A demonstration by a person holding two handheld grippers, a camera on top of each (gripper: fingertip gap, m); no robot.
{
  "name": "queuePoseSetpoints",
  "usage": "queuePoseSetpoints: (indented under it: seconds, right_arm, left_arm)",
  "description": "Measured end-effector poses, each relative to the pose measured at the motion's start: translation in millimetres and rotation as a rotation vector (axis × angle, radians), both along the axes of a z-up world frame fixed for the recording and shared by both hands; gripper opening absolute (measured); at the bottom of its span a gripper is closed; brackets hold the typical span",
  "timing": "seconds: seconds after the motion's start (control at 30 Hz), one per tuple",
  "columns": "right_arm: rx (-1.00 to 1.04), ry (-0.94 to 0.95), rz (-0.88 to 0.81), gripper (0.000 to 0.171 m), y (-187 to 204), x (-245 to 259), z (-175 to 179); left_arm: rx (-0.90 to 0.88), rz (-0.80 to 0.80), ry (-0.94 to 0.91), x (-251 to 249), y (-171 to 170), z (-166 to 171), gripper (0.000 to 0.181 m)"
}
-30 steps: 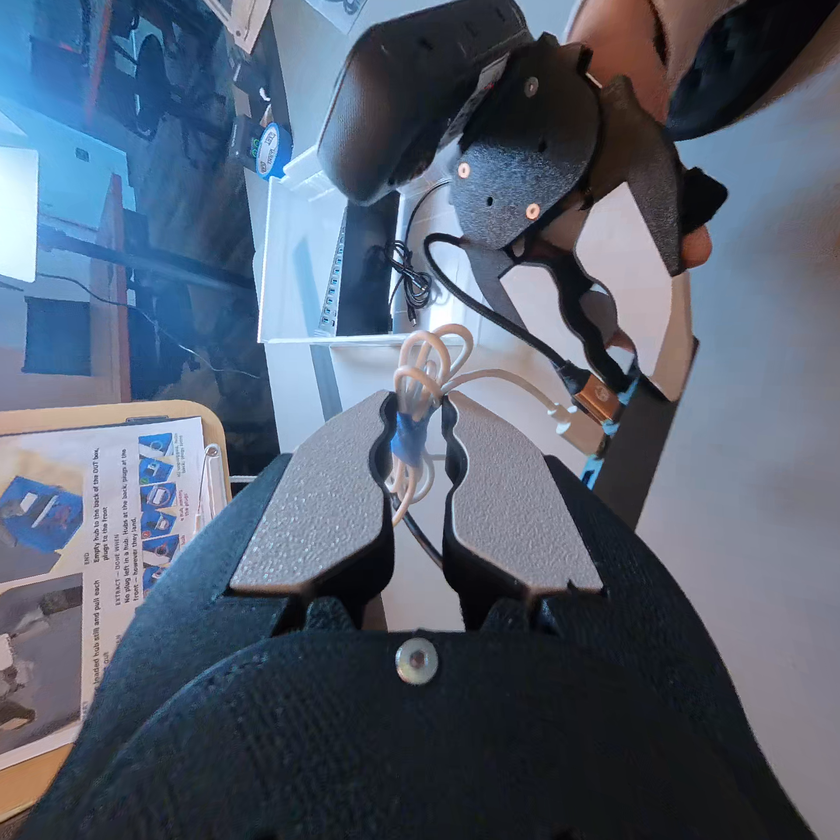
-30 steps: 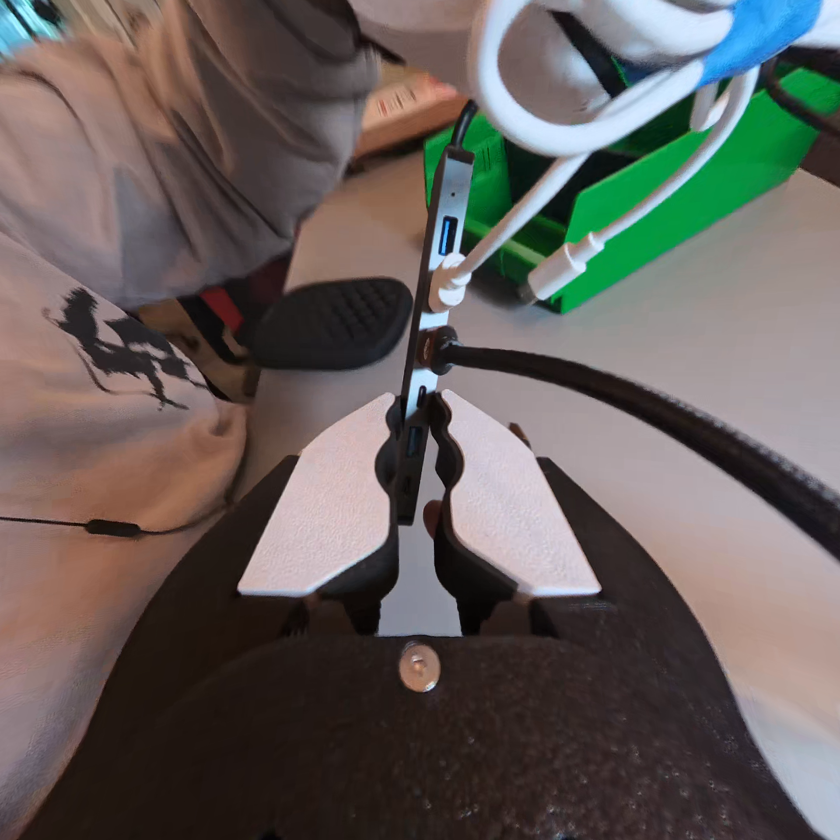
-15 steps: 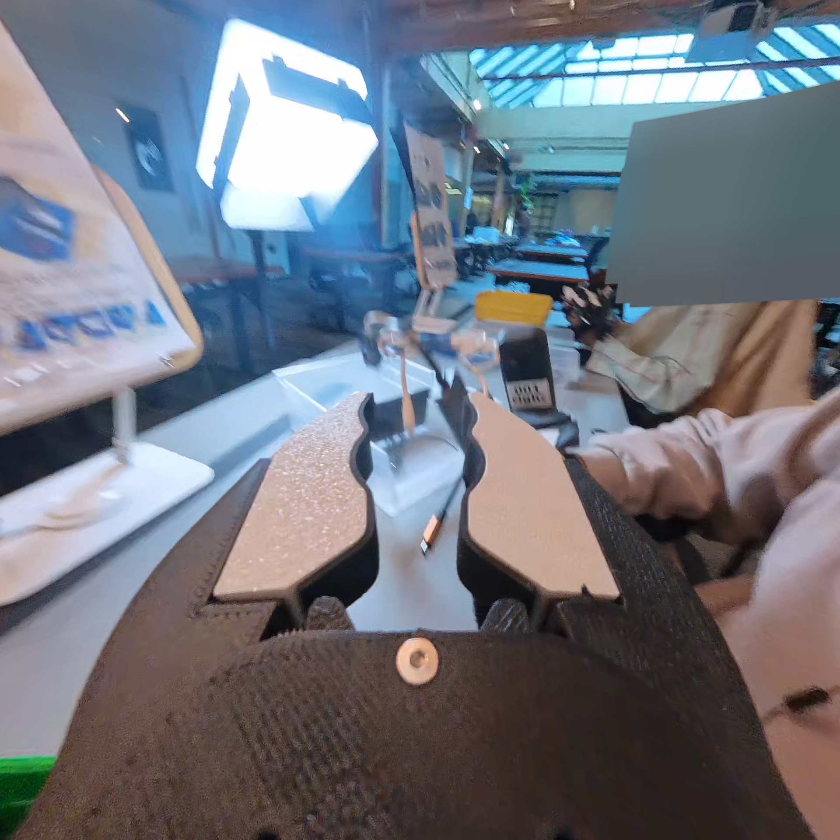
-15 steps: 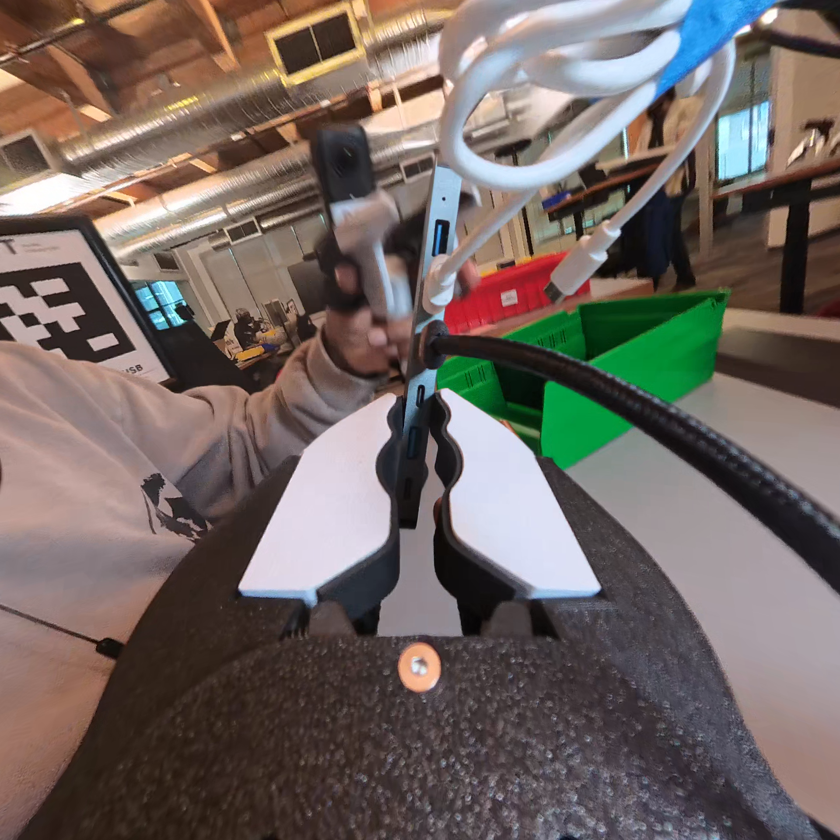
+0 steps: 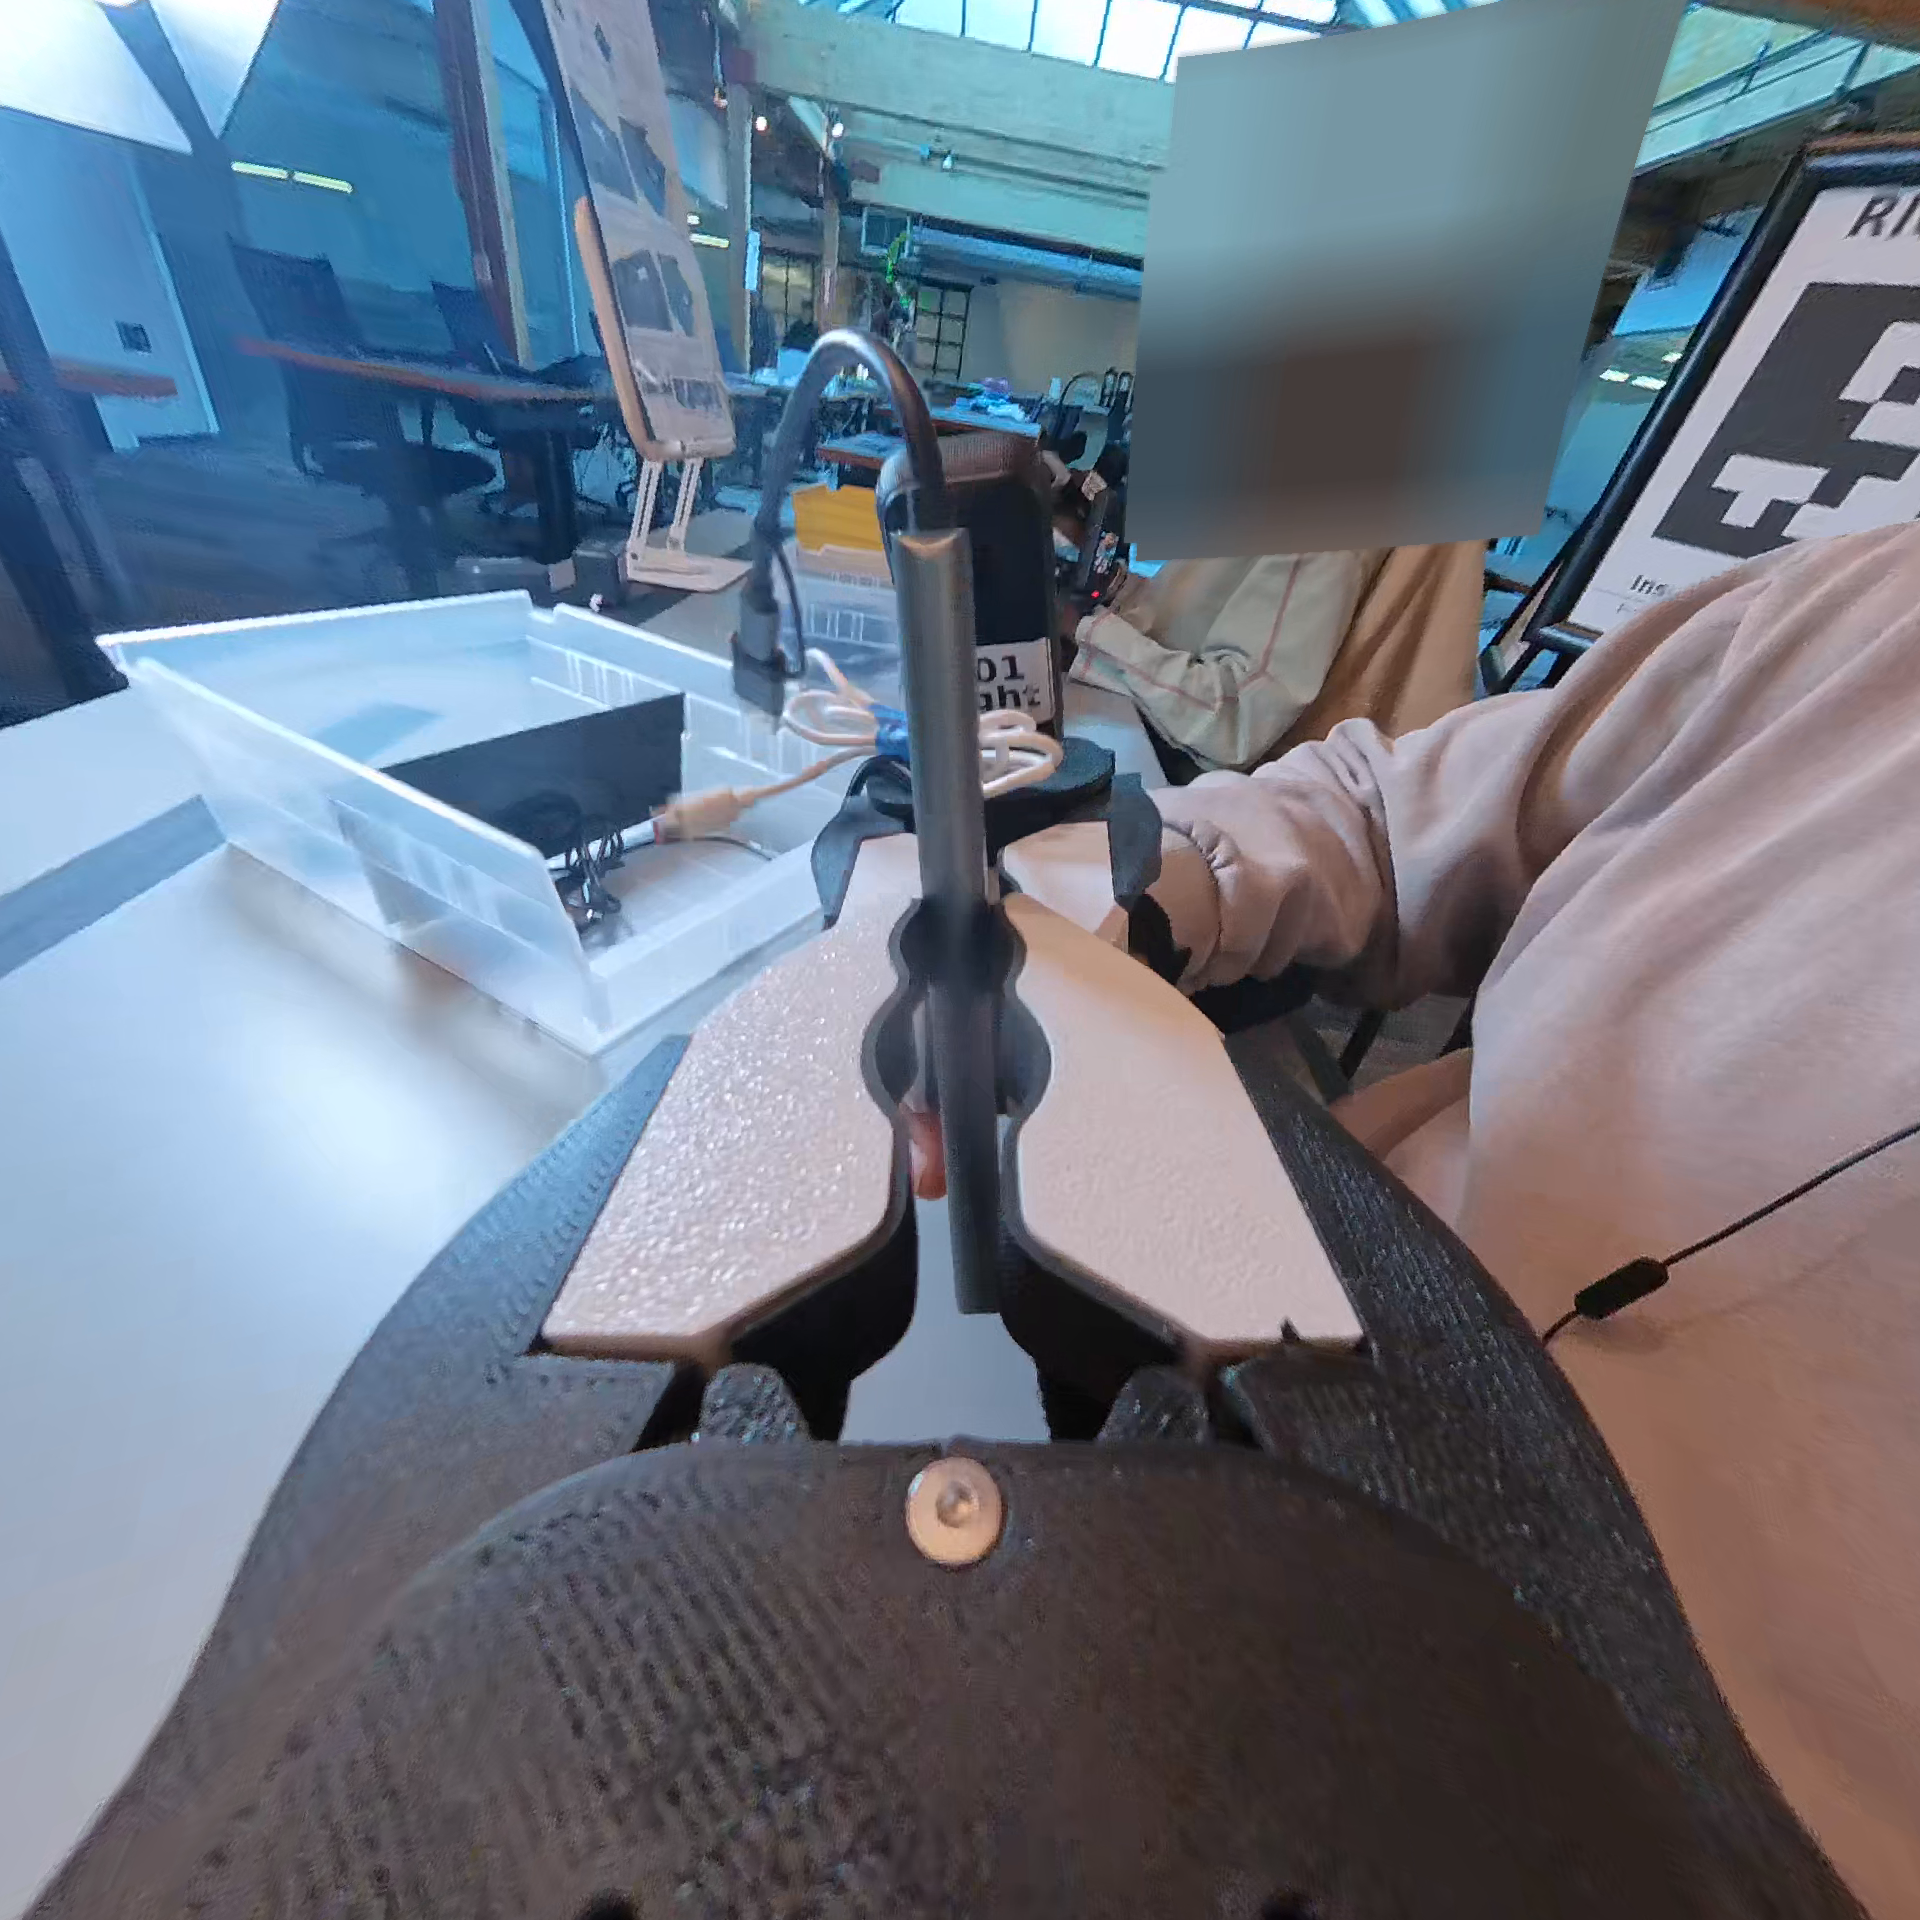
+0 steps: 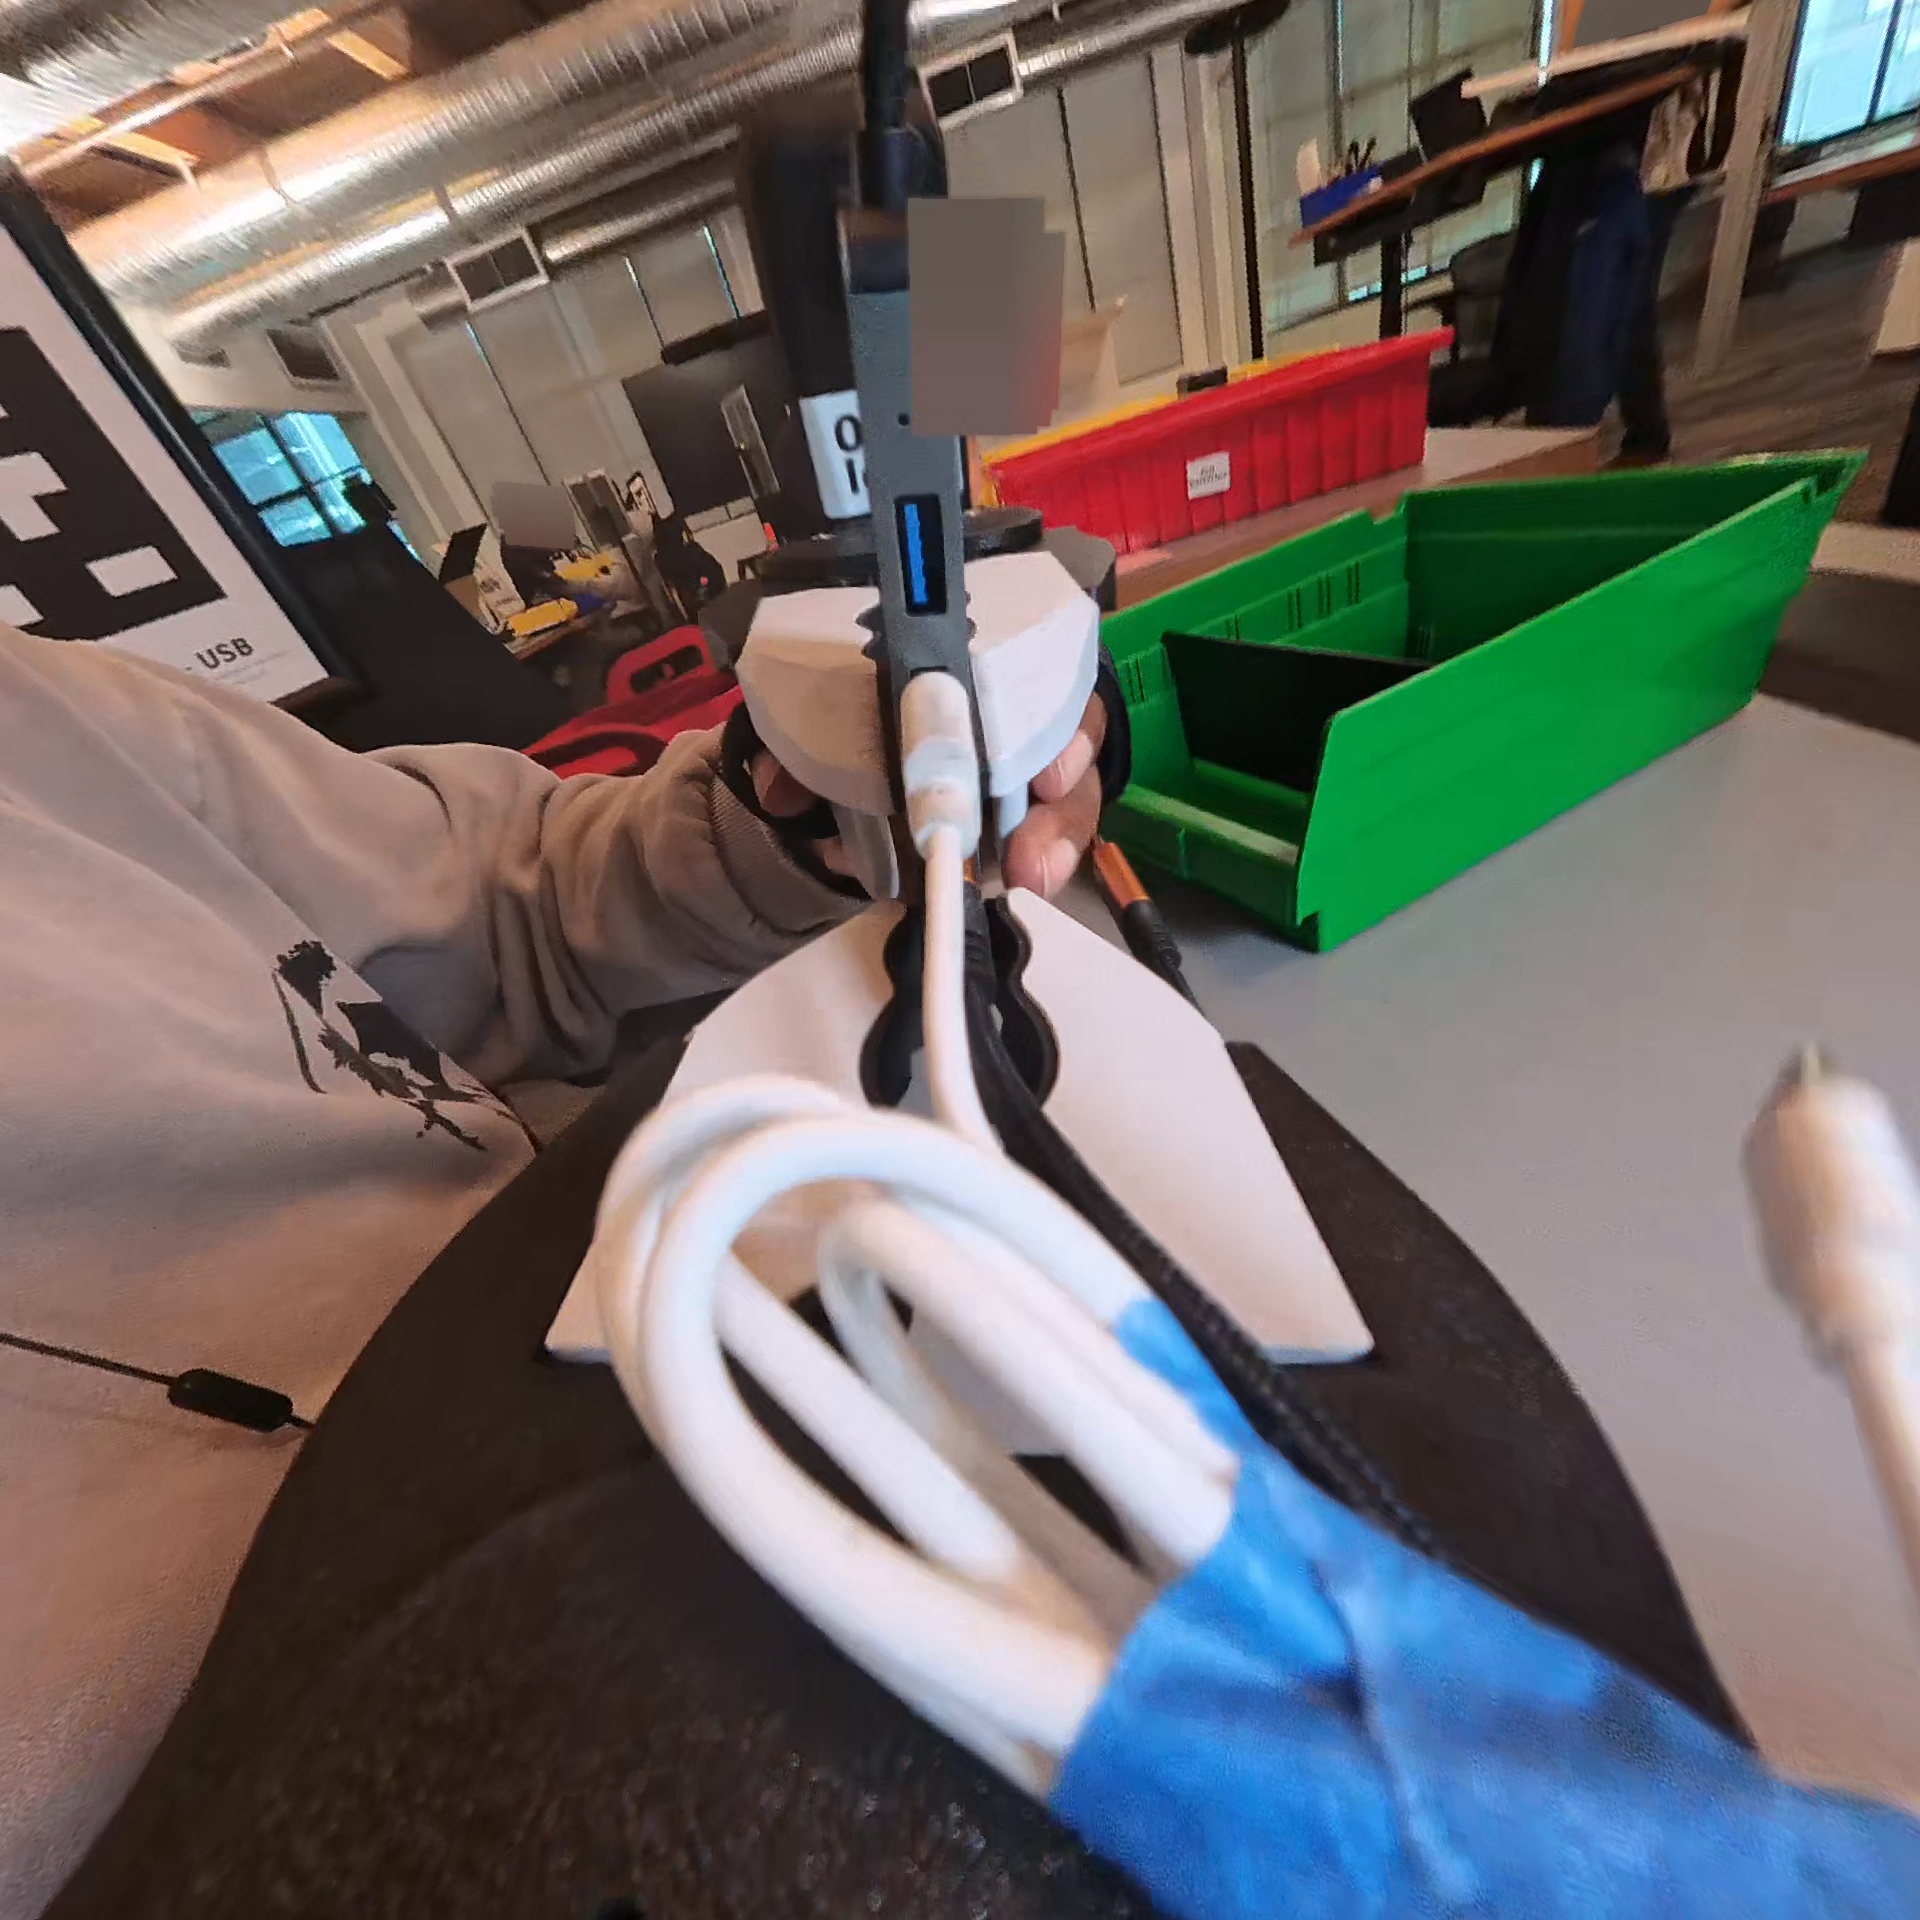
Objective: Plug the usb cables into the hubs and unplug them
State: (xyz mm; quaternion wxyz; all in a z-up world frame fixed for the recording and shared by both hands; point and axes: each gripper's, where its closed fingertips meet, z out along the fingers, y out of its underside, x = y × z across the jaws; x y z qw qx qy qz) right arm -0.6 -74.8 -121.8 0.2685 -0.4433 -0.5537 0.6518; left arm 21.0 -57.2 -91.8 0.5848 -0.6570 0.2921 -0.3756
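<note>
**Operator:** State the condition of the left gripper [image 5: 951,997].

**Inspector:** The jaws are clamped on the grey hub [image 5: 940,727], which stands upright and edge-on, its lower end down between the jaws. To the left, the counter [image 5: 208,1143] is open up to its near edge. Left of the hub and farther back, a clear bin [image 5: 436,894] holds a black box [image 5: 540,764] and loose cables. To the right, a person's sleeve [image 5: 1558,883] closes off that side.

**Operator:** And the right gripper [image 6: 956,966]?

**Inspector:** Its jaws are drawn close around a white cable [image 6: 940,987] and a black braided cable [image 6: 1091,1195]. Whether they pinch either one, I cannot tell. The white cable's plug is seated in the hub just below a blue port. The cable's coiled bundle, wrapped in blue tape [image 6: 1299,1662], lies across the gripper body and blocks much of the near view. To the right, an orange plug [image 6: 1127,899] lies just beside the jaws. A green bin [image 6: 1558,727] stands beyond it on the counter, with a red bin [image 6: 1247,436] behind. At far right, a loose white plug [image 6: 1829,1174] hangs blurred over bare counter.
</note>
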Motion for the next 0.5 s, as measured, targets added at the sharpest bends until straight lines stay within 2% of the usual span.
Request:
queuePoseSetpoints:
  seconds: [0.07,0.17,0.23,0.33,0.4,0.5]
  right_arm:
    - [-0.041,-0.044,0.001,0.012,1.4,-1.1,-1.6]
    - [-0.013,-0.146,0.025,0.035,4.0,3.8,-13.3]
    - [0.133,-0.269,0.079,0.041,0.2,15.8,-34.8]
    - [0.421,-0.39,0.268,0.041,-14.0,53.3,-53.6]
    - [0.604,-0.277,0.176,0.039,-5.6,53.4,-31.7]
    - [0.623,-0.147,0.005,0.036,15.4,45.4,28.3]
  left_arm:
    - [0.003,0.026,-0.006,-3.9,0.6,0.9,0.011]
    - [0.027,0.07,-0.101,-24.0,1.4,20.1,0.011]
    - [0.045,0.119,-0.12,-41.7,2.5,26.0,0.011]
    - [0.041,0.173,-0.163,-63.1,2.7,28.2,0.01]
    - [0.027,0.189,-0.162,-69.7,4.0,23.8,0.011]
    - [0.013,0.177,-0.112,-65.9,7.2,14.3,0.011]
